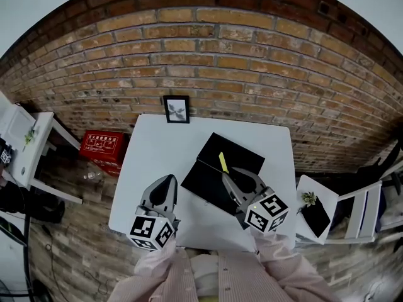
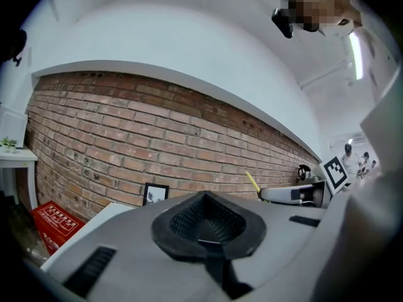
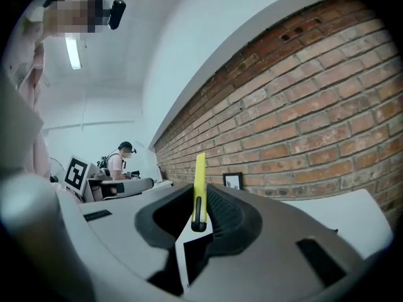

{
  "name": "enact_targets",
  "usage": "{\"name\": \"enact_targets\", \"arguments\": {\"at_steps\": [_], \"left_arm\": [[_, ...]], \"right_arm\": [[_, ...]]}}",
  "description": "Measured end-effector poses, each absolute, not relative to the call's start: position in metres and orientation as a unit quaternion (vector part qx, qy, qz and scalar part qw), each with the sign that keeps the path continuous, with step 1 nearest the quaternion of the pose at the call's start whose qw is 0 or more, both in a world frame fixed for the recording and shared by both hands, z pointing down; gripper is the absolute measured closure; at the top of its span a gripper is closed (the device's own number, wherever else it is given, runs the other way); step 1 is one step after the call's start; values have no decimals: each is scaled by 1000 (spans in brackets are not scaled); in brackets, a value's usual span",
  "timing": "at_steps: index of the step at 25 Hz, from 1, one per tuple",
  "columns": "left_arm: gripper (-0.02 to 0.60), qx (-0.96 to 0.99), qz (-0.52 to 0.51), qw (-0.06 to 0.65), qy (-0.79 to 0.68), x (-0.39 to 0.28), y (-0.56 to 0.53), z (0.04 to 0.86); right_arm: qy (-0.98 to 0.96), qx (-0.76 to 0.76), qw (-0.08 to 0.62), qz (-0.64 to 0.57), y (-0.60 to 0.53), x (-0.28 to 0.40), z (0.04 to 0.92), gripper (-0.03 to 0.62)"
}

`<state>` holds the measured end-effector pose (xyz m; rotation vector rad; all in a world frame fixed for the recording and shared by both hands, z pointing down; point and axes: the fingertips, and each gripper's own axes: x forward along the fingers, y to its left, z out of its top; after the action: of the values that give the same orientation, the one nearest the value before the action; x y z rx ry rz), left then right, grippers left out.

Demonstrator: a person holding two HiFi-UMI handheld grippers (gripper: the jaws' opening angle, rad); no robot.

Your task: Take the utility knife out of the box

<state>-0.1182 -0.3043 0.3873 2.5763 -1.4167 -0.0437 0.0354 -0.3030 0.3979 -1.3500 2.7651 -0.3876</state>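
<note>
utility knife (image 1: 223,162) stands clamped in your right hand-held gripper (image 1: 227,177), apparently above the open black box (image 1: 234,148) on the desk (image 1: 150,159); your left hand-held gripper (image 1: 169,180) is closed and empty.

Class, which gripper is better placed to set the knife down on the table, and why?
Right. The right gripper holds the yellow knife over the open black box; the left gripper is shut and empty.

Left gripper (image 1: 168,180) and right gripper (image 1: 230,180) are chunky grey plastic with black ribbed pads (image 2: 189,222) and black-and-white marker cubes (image 1: 151,230), plus pale pink striped sleeves (image 1: 154,272).
</note>
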Motion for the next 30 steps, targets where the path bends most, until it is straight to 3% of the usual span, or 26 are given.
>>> {"name": "enact_targets", "arguments": {"at_steps": [18, 30], "left_arm": [[589, 859, -30, 46, -509, -136, -304, 340], [589, 847, -30, 37, -530, -151, -303, 338]], "right_arm": [[865, -485, 111, -66, -301, 84, 343, 526], [849, -509, 123, -65, -301, 104, 343, 528]]}}
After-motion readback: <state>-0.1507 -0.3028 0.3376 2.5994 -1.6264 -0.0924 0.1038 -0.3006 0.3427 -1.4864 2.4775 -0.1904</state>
